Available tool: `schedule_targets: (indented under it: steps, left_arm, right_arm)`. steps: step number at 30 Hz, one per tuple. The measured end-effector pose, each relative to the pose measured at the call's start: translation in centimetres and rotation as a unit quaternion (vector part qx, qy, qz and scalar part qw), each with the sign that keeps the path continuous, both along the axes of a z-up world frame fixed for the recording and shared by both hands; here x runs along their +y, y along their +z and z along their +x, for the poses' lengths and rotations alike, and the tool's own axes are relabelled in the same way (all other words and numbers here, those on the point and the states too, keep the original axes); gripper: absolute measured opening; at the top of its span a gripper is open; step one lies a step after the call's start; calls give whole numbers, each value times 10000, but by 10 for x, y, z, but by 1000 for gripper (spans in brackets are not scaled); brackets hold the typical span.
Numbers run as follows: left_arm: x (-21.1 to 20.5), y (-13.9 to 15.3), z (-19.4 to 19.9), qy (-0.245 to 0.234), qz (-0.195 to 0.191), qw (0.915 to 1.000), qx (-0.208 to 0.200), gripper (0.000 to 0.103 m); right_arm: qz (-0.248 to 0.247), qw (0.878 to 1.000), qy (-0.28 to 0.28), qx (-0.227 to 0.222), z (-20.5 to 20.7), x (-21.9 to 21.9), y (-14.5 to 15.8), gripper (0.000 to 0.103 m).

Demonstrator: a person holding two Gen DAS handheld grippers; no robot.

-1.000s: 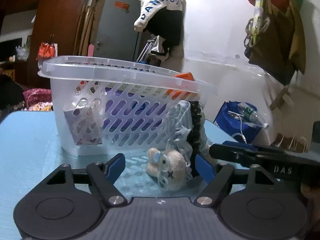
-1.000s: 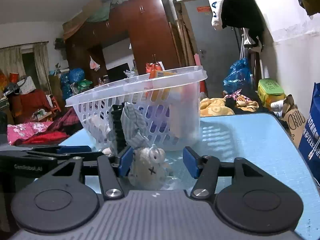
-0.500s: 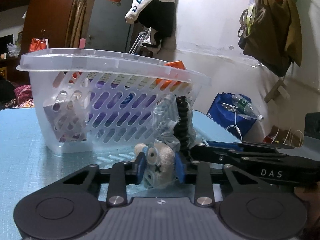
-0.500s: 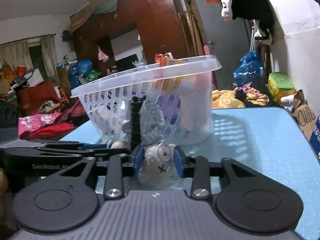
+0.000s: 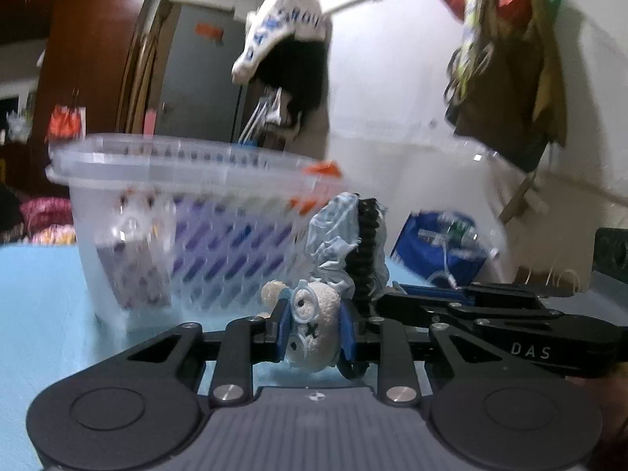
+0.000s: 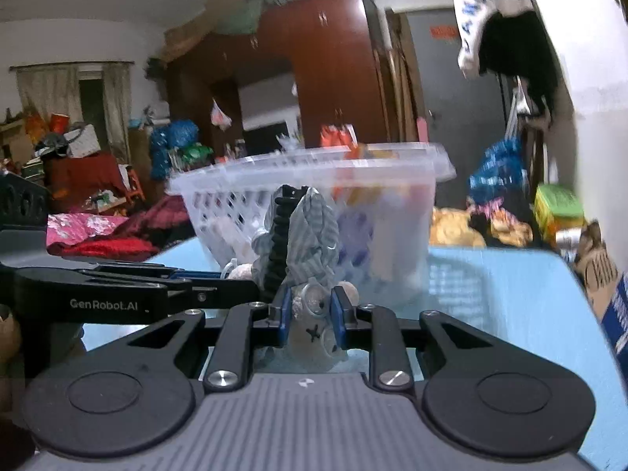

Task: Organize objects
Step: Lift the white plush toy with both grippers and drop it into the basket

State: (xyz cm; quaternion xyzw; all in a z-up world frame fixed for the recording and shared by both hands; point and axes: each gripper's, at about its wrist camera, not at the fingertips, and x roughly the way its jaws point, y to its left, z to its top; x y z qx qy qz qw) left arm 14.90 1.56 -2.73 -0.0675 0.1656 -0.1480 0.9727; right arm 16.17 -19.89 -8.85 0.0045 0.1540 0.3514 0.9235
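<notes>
A small cream plush bear with blue glasses (image 5: 314, 324) hangs below a striped cloth and black hair claw (image 5: 363, 243). My left gripper (image 5: 312, 327) is shut on the bear. My right gripper (image 6: 312, 310) is shut on the same bear (image 6: 314, 331) from the other side, with the cloth and claw (image 6: 302, 231) standing above it. The right gripper's fingers (image 5: 451, 300) reach in from the right in the left wrist view. The clear plastic basket (image 5: 176, 180) stands just behind, holding several items; it also shows in the right wrist view (image 6: 353, 165).
The light blue table (image 5: 39, 306) carries the basket; its right edge (image 6: 565, 314) shows in the right wrist view. A blue bag (image 5: 435, 243) sits off the table by the white wall. Clothes hang on the wall (image 5: 506, 78). Clutter and a wardrobe (image 6: 333, 78) lie behind.
Both grippers closed on the bear from open a second ago. They have since lifted it with the cloth and claw, so the basket sits lower in both views.
</notes>
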Motion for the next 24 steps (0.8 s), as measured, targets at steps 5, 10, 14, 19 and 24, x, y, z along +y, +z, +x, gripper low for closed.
schedule_targets:
  steps: [5, 10, 14, 19, 24]
  left_arm:
    - [2, 17, -21, -89, -92, 9984, -546, 30]
    - [5, 55, -35, -87, -14, 9965, -829, 30]
    - [18, 103, -30, 156, 114, 9934, -1132, 30]
    - [43, 134, 11, 572, 389, 9916, -1093, 30]
    - [76, 120, 66, 920, 383, 9948, -211, 30]
  right_arm:
    - [110, 9992, 41, -382, -13, 0, 17, 24]
    - [181, 9975, 109, -676, -23, 5, 50, 24]
    - [105, 9955, 177, -921, -13, 25, 95, 24]
    - [3, 9962, 189, -852, 29, 69, 130, 24]
    - [-313, 9989, 345, -99, 89, 113, 112, 24]
